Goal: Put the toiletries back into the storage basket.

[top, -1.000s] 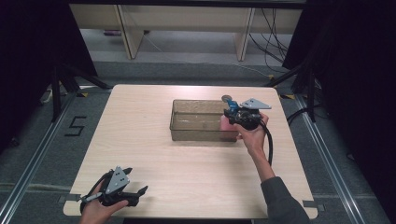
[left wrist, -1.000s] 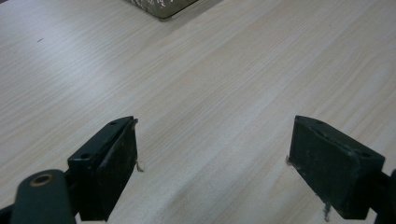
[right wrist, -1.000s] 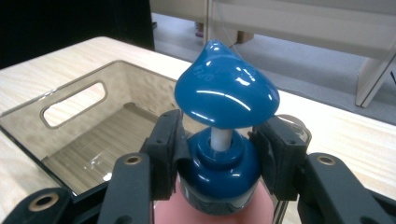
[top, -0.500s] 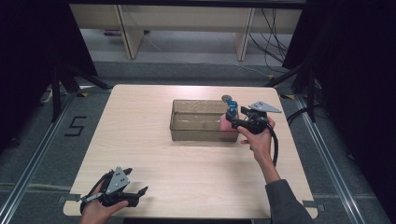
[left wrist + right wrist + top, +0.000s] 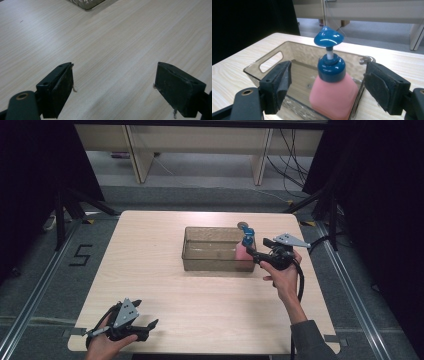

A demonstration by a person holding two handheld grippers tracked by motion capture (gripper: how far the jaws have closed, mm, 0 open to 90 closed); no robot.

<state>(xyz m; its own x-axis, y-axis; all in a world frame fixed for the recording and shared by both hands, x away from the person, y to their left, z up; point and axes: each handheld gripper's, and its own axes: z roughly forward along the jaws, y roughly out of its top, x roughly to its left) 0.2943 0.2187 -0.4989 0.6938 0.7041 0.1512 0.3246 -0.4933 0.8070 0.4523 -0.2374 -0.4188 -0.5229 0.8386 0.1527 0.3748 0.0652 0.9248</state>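
- Soap bottle [image 5: 333,98], pink with a blue pump top, stands upright inside the clear bin [image 5: 210,261], against the bin's end wall nearest the right gripper [image 5: 252,252]; the placing looks done.
- Table [image 5: 150,270] is mostly bare wood, so there is wide open room on every side of the bin for pulling a hand away.
- Clear bin sits toward the far right part of the table, well in from the table edges; its walls rise about to the bottle's shoulder, so the pump head stands above the rim.
- Right gripper has just been opening: its jaws stand wide on either side of the bottle, pads off it, nothing gripped. What seems left is drawing it back clear of the rim and the pump head.
- Left gripper [image 5: 145,326] rests by the near left table edge, jaws spread and empty over bare wood, well apart from the bin.
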